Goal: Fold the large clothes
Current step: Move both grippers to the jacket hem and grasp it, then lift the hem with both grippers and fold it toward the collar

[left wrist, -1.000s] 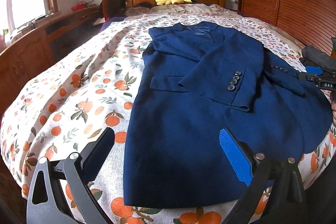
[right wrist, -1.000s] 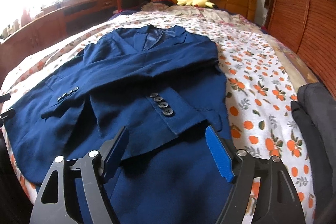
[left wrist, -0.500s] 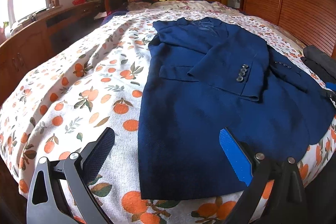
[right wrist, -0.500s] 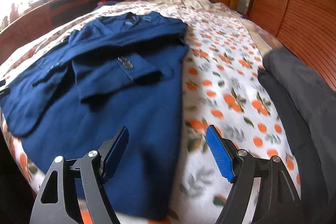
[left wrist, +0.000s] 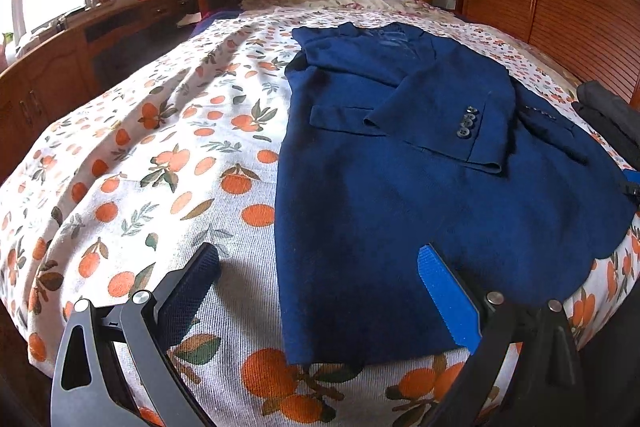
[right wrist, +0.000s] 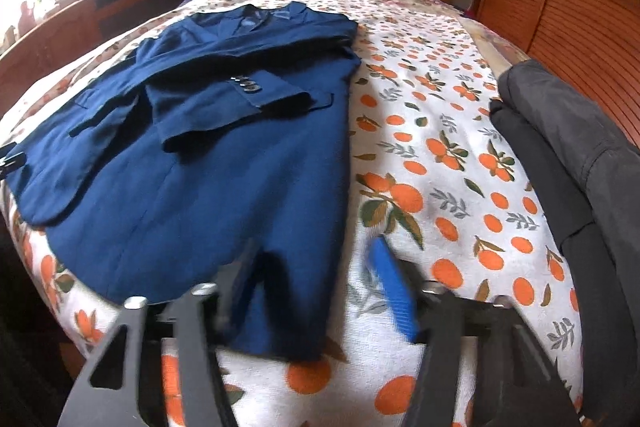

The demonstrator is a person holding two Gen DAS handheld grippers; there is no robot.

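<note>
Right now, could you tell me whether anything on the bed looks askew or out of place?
Only the navy blue suit jacket: its bottom hem is uneven, one front panel ending short of the other. Its sleeves lie folded across the chest, and nothing looks spilled or damaged.

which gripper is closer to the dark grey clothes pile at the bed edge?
Right. The right gripper sits at the jacket's hem corner, with the grey pile just off to its right. The left gripper is at the jacket's opposite hem corner, the whole jacket between it and the pile.

Open left gripper (left wrist: 318,269) straddles the blue jacket's (left wrist: 420,187) hem corner.
</note>
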